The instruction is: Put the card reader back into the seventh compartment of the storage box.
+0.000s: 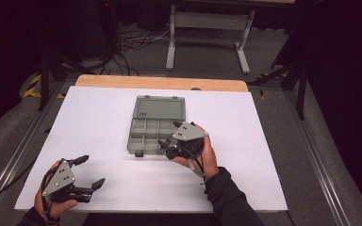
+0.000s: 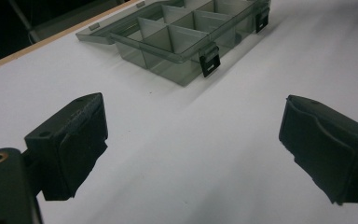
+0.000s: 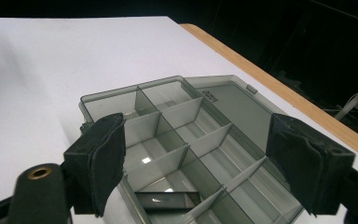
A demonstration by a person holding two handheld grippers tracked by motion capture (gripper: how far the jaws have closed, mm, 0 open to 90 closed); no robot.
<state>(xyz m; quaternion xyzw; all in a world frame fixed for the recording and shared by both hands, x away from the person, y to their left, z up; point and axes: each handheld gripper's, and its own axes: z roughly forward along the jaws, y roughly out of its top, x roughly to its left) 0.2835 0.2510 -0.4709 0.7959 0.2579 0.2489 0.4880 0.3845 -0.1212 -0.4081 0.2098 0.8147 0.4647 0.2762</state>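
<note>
Now both hands low: left gripper (image 1: 86, 172) agape, right gripper (image 1: 169, 143) spread above organizer box (image 1: 154, 123).

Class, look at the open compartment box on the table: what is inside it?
The compartment box holds clear dividers and bare compartments; one loose divider piece lies flat in a near cell. The right gripper hides the near-right cells from above.

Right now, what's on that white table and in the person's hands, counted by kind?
Grippers: 2, left gripper and right gripper
Compartment boxes: 1, clear grey organizer box, lid open
Hands: 2, left hand, right hand
Total: 5
</note>
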